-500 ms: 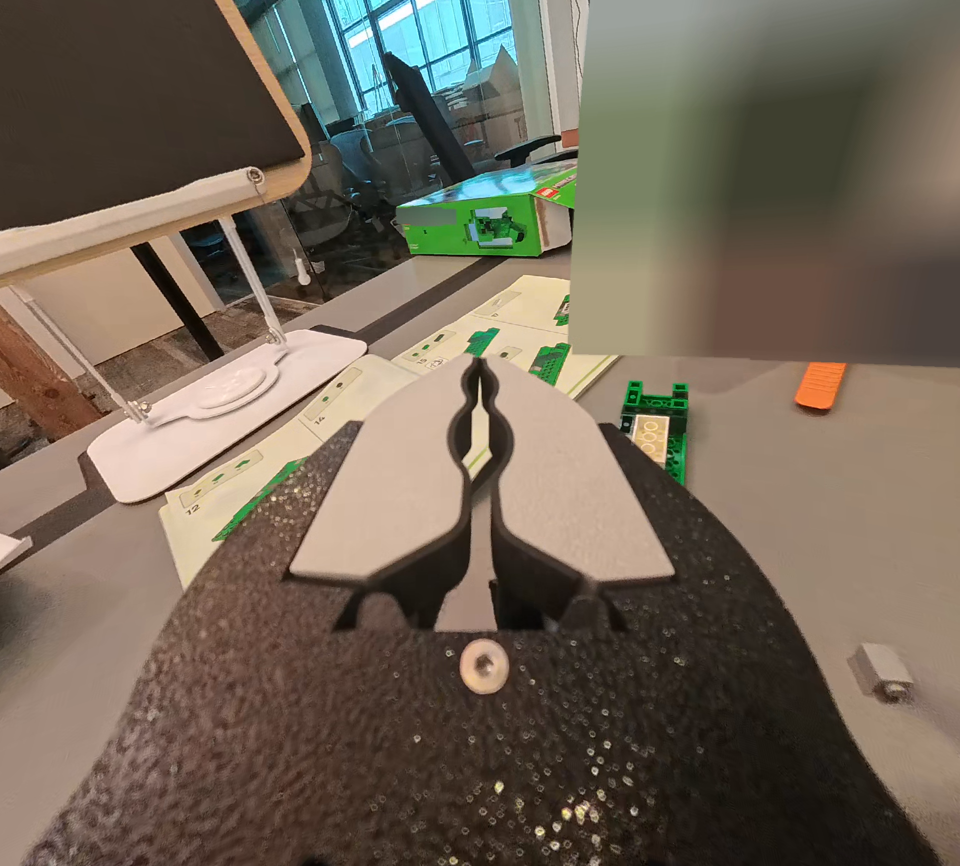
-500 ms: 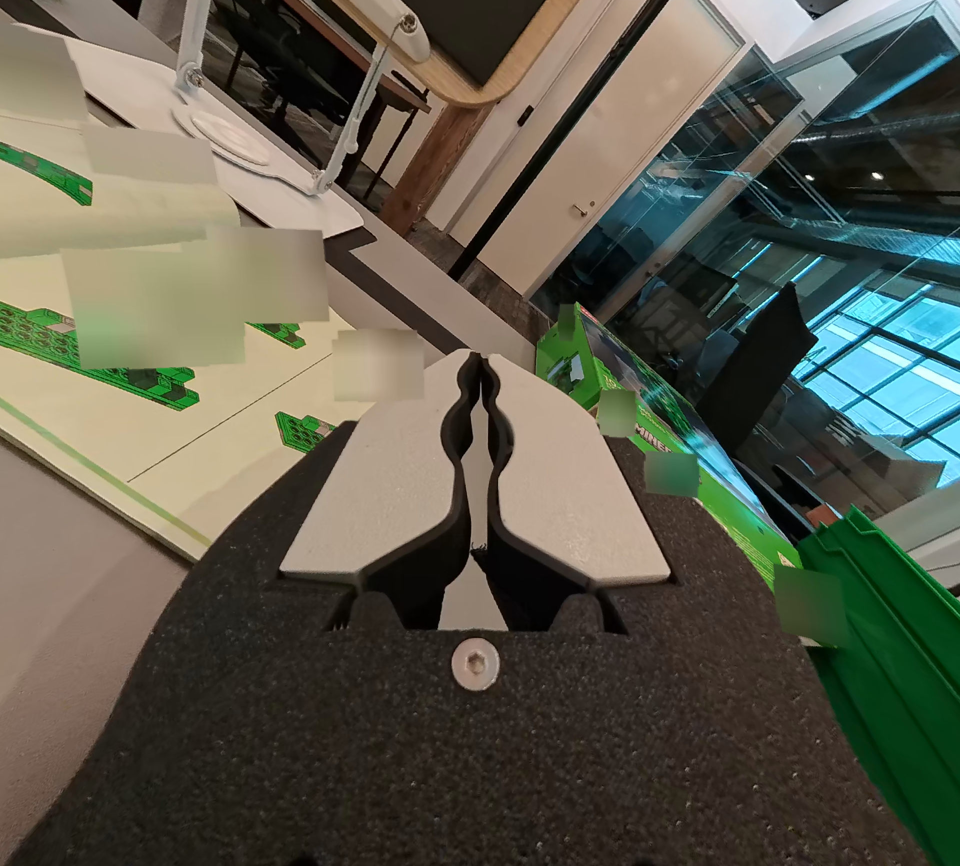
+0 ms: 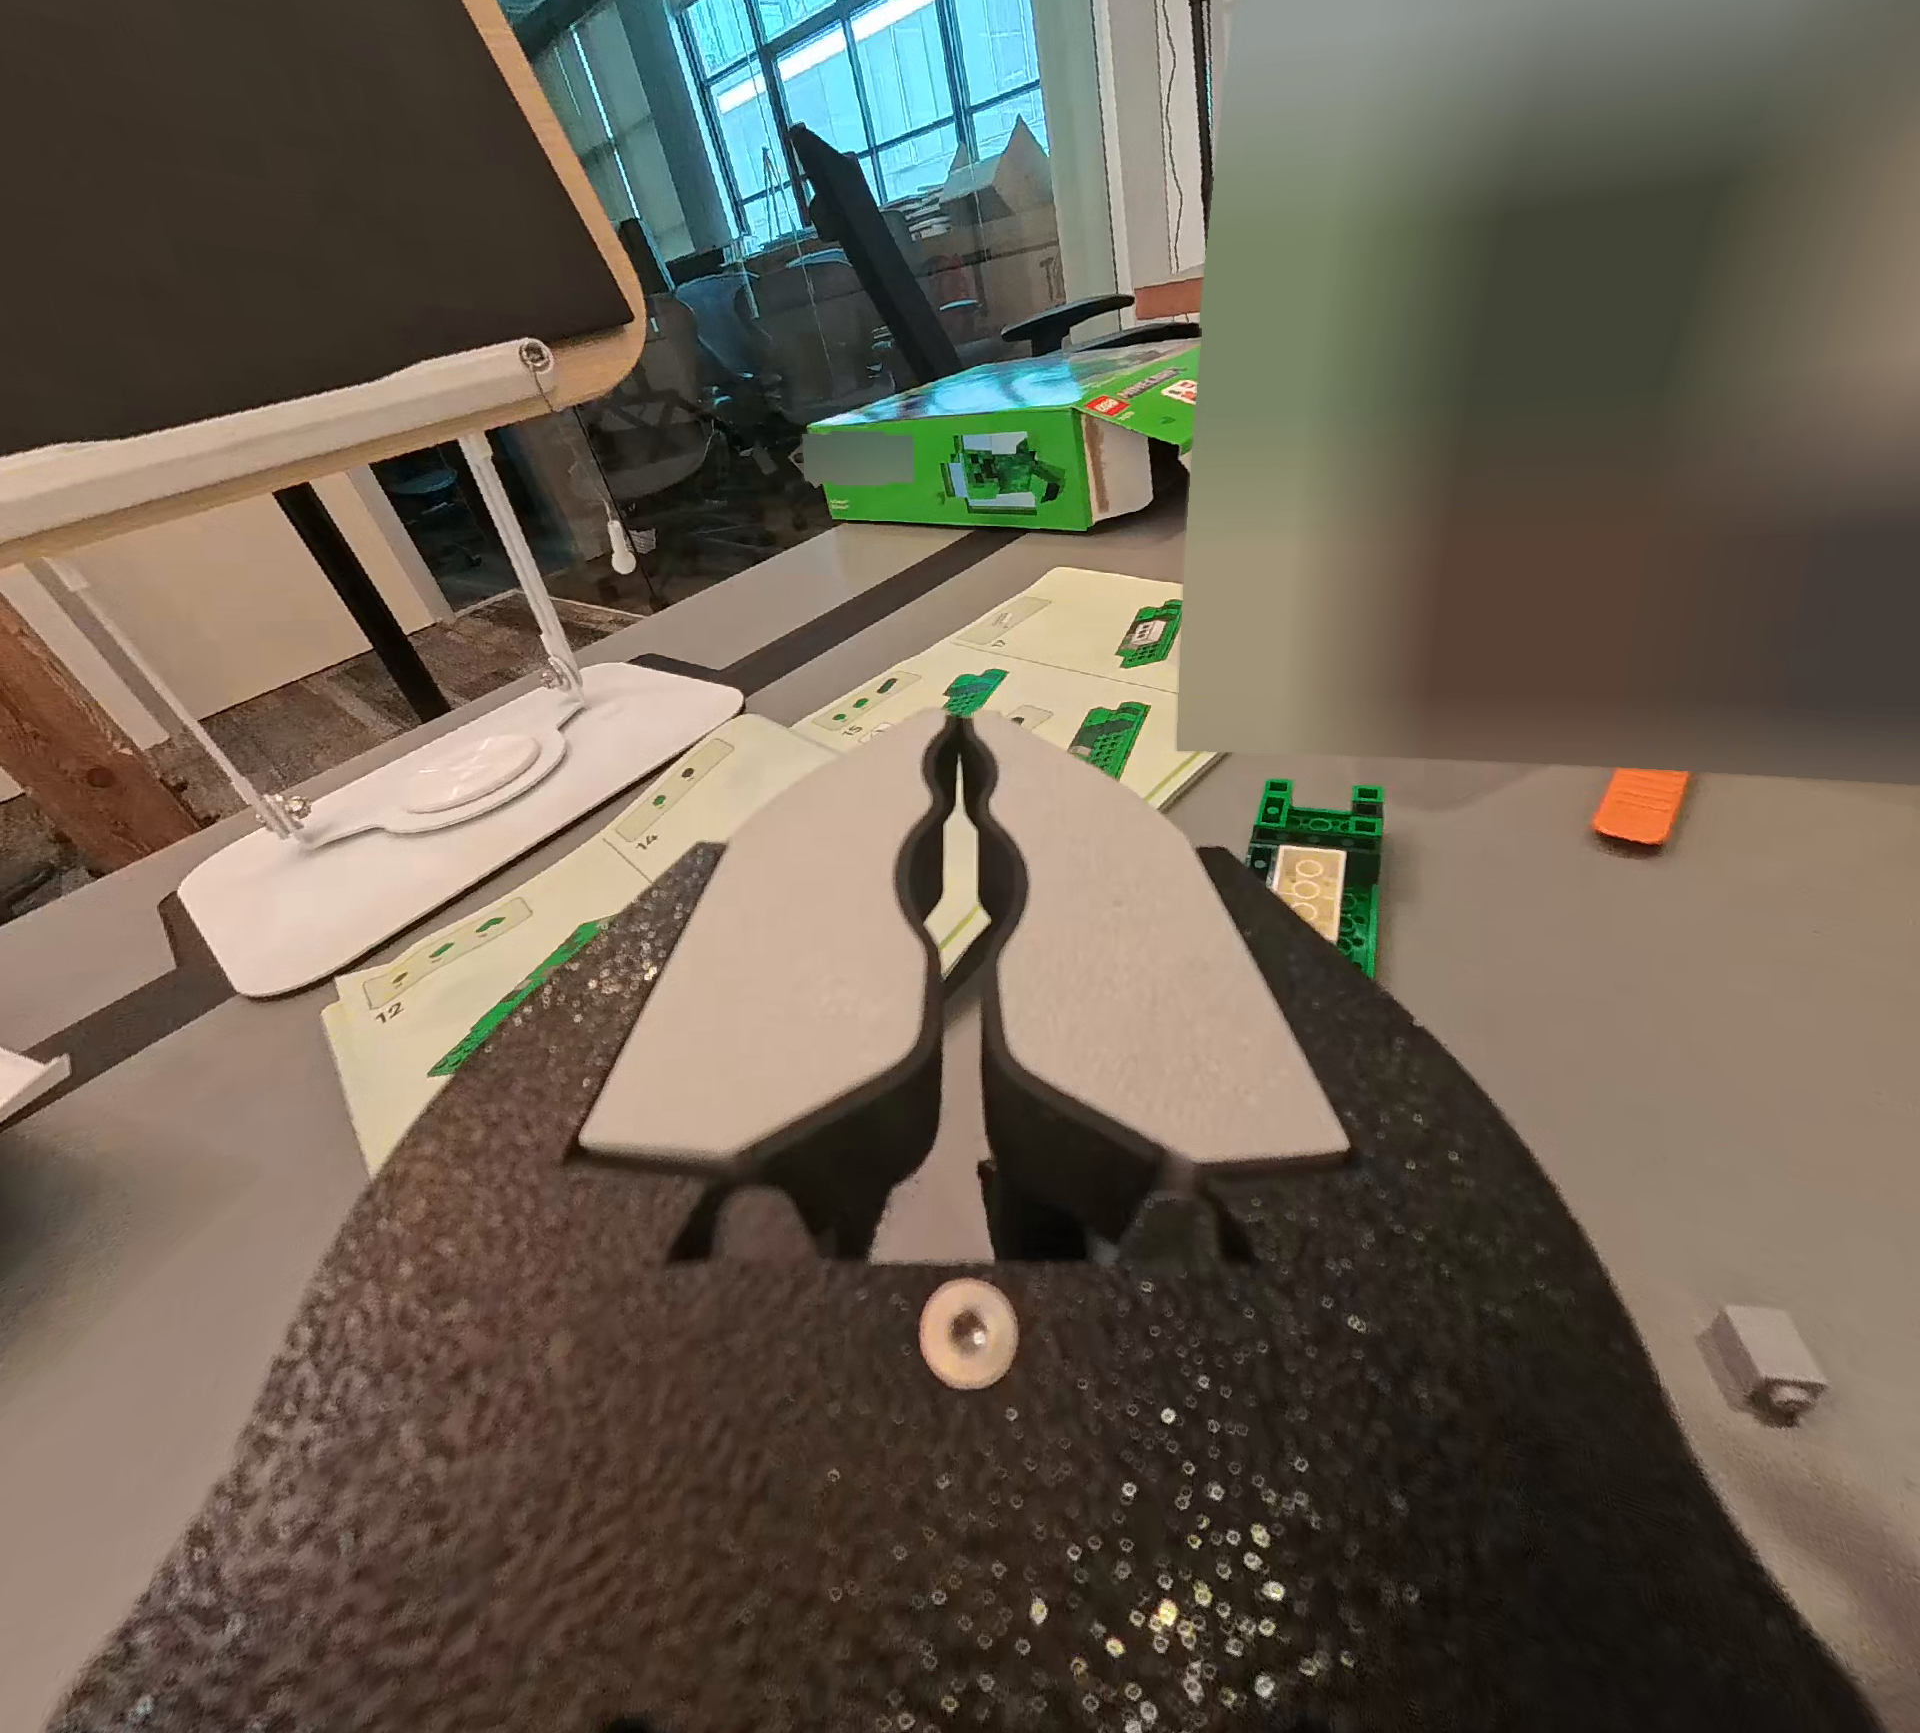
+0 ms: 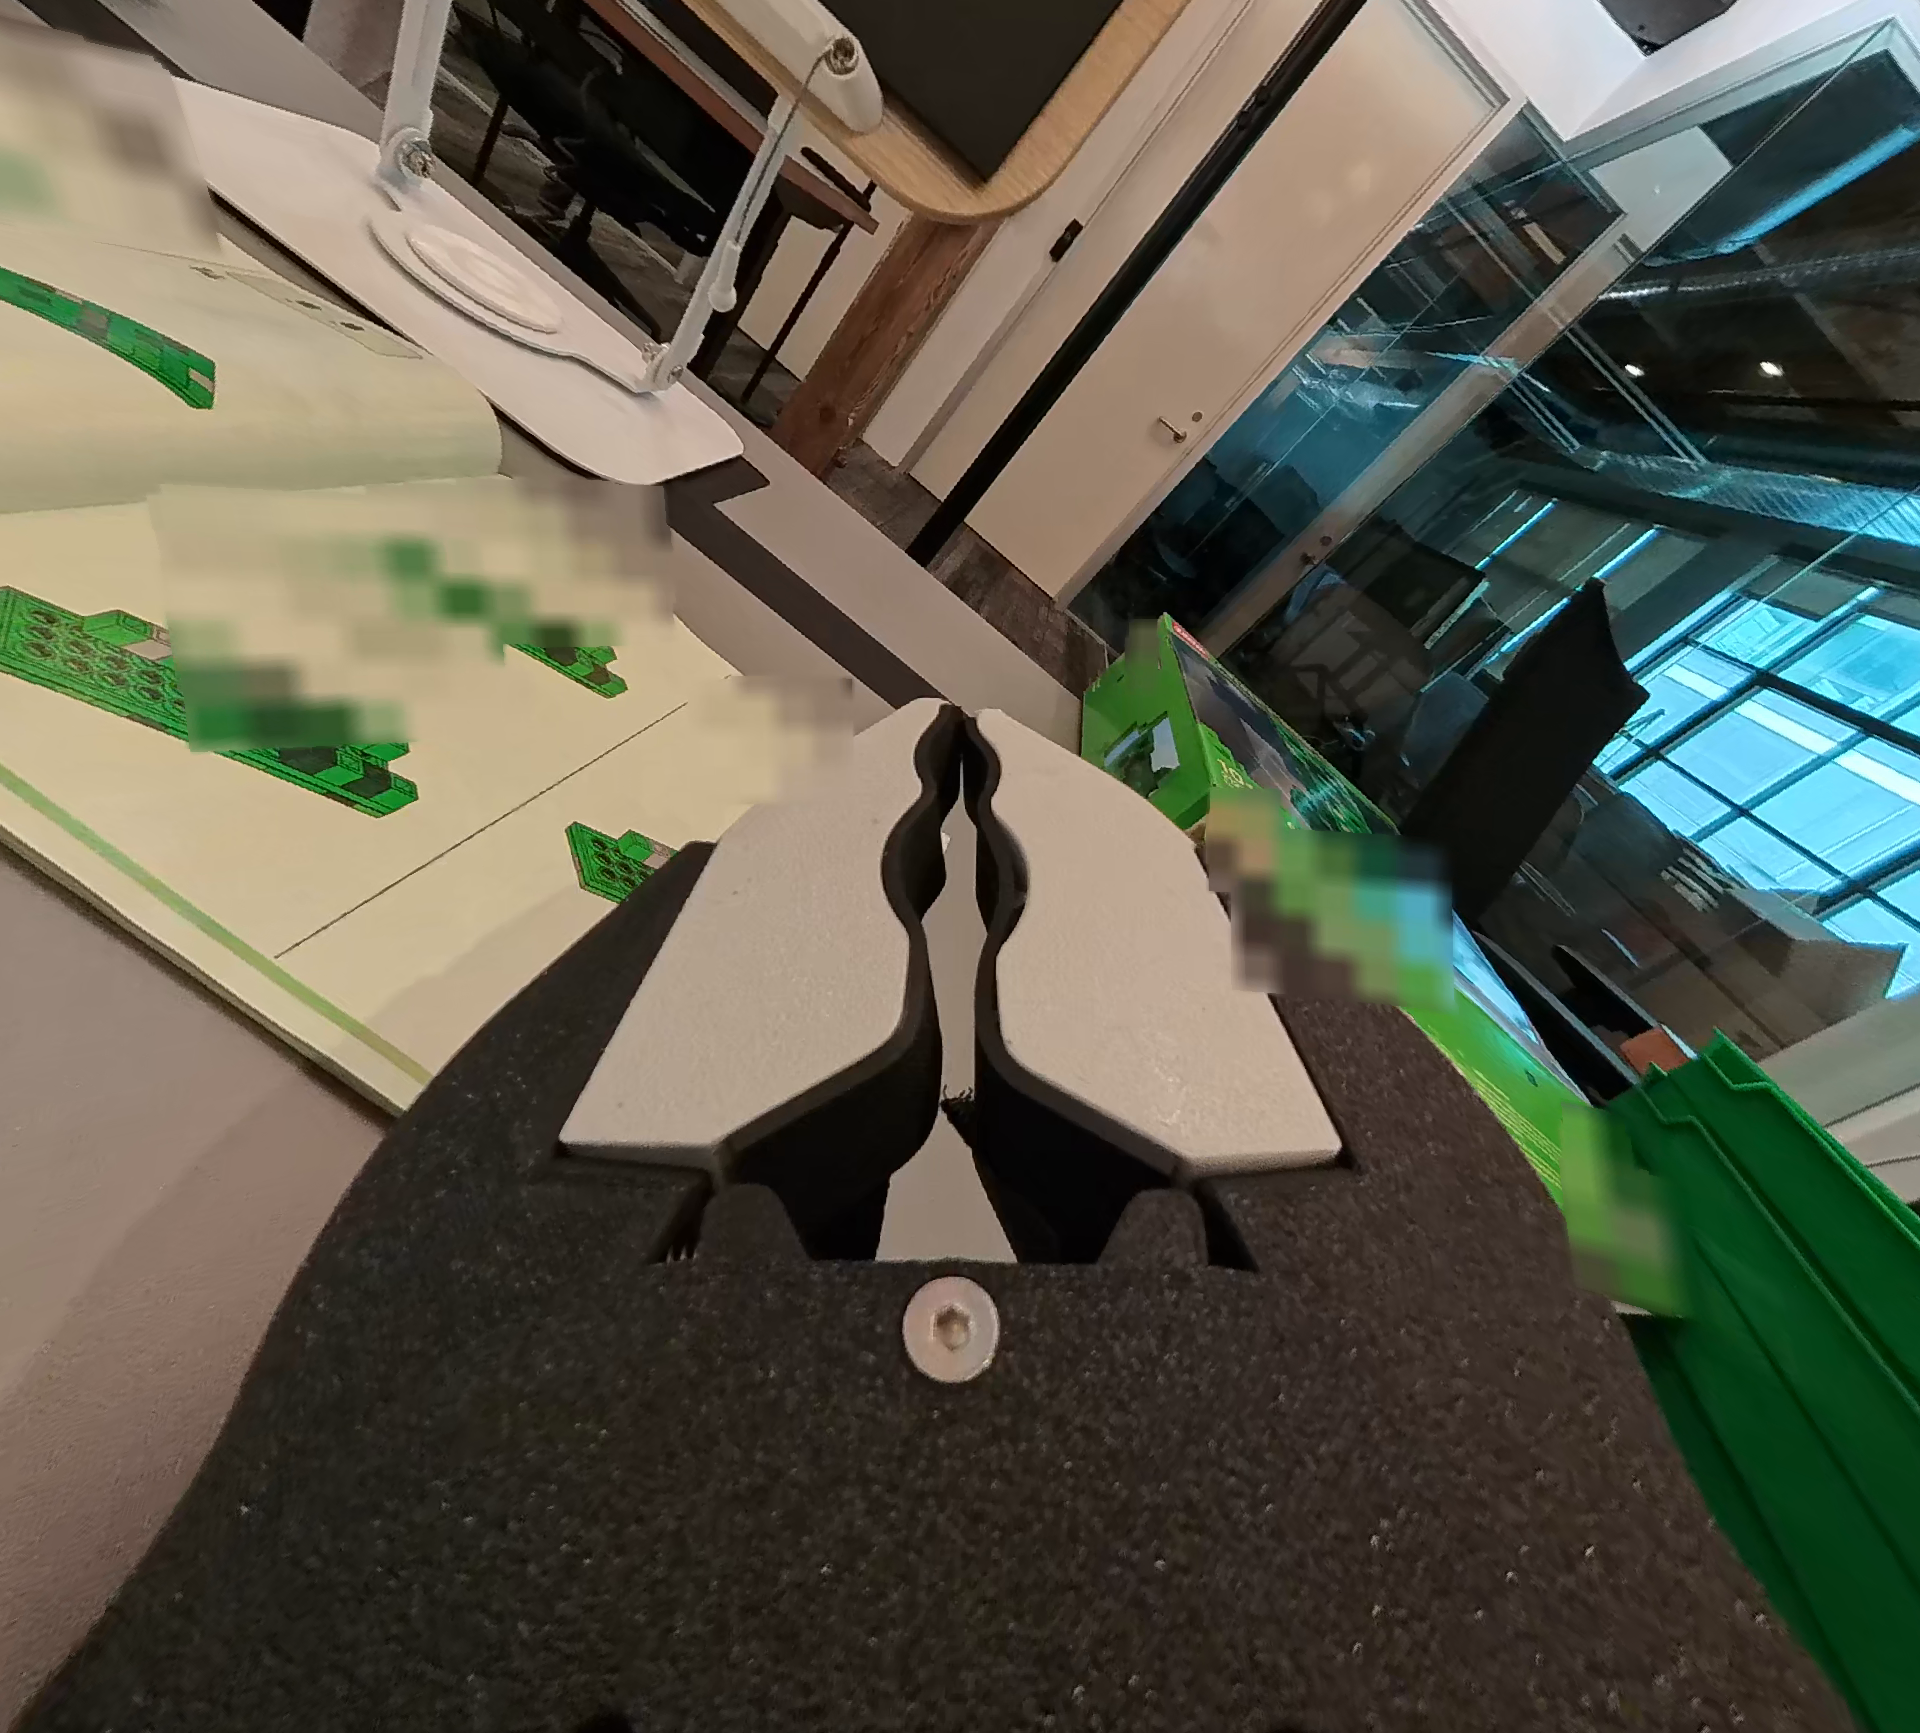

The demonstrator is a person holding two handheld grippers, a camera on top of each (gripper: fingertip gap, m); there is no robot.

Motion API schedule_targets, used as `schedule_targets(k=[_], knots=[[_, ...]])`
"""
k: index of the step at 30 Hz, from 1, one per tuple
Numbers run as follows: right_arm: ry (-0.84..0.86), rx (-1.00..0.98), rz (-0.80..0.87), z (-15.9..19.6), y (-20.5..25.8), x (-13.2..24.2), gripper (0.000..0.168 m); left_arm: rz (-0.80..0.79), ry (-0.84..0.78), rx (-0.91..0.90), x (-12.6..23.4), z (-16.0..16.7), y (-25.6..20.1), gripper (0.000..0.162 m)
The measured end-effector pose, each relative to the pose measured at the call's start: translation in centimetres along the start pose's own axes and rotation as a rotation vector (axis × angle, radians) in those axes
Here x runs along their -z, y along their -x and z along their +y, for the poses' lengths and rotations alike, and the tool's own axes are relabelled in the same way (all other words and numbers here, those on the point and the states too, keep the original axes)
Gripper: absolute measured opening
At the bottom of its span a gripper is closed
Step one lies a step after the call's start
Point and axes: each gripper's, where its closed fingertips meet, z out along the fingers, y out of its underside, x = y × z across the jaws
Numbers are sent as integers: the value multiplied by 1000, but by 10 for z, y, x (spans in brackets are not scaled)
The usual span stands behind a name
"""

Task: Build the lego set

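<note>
A small green lego build (image 3: 1320, 862) with a tan plate on top sits on the grey table, just right of my left gripper (image 3: 958, 727). That gripper is shut and empty, held above the open instruction booklet (image 3: 686, 800). My right gripper (image 4: 956, 722) is shut and empty too, tilted, with the booklet (image 4: 343, 831) to its left and the green lego box (image 4: 1195, 748) behind its tips. The box also shows in the left wrist view (image 3: 987, 462) at the back of the table.
A white lamp base (image 3: 416, 810) stands left of the booklet and shows in the right wrist view (image 4: 488, 281). An orange tool (image 3: 1642, 805) and a small grey metal piece (image 3: 1761, 1371) lie at right. A green plastic bin (image 4: 1787, 1320) is at right. Left tips to right tips: about 25 cm.
Both views have shifted only slightly; the right wrist view has tilted a little more. Both grippers stay shut and empty.
</note>
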Motion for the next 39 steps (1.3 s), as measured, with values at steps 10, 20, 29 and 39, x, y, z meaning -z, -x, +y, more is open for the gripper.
schedule_targets(k=[10,20,29,39], knots=[[-3,-7,-2,0,-1,0,0,-539,-114,-326,78,-40,93,0],[-3,-9,-9,0,0,-1,0,-828,-43,-144,158,-8,179,0],[-8,-12,-13,0,1,-1,0,-48,46,-86,71,-6,72,0],[-15,-4,-24,-2,4,0,0,703,571,-157,68,56,-67,30]])
